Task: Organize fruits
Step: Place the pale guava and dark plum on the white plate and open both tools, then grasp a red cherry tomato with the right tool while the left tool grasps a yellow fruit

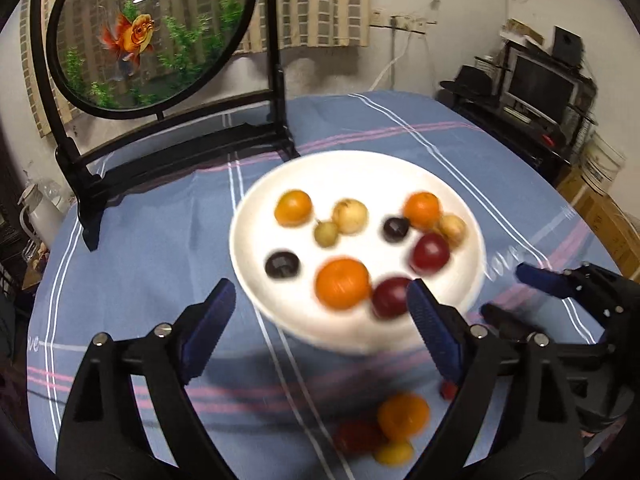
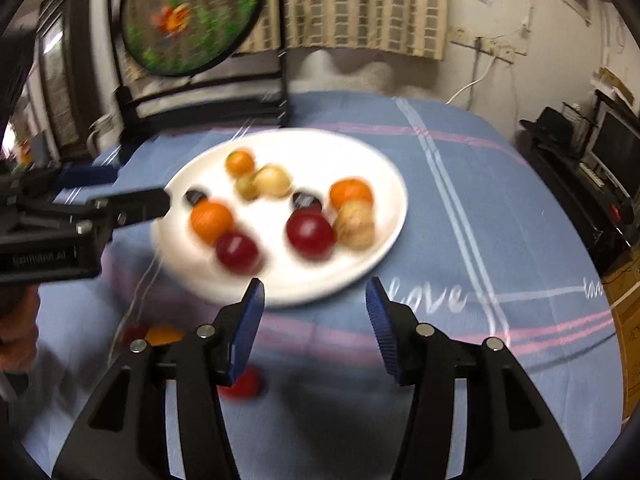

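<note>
Sitting in the middle of the tabletop, a white plate point(image 1: 440, 184) holds nine blurry fruits: three oranges point(image 1: 342, 283), two red plums point(image 1: 430, 254), two dark ones point(image 1: 282, 265) and some pale yellow ones point(image 1: 350, 216). The blue striped cloth point(image 1: 160, 240) covers the tabletop. Near the front edge of the tabletop, off the plate, lie more fruits: an orange one point(image 1: 403, 416), a red one point(image 1: 356, 436) and a small yellow one point(image 1: 394, 452), all touching. The left gripper point(image 1: 320, 312) is spread wide over the plate's near rim and holds nothing. The right gripper point(image 2: 316, 300) is also spread wide at the plate's near rim, holding nothing. A round fish picture point(image 1: 152, 28) on a black stand sits by the far edge.
</note>
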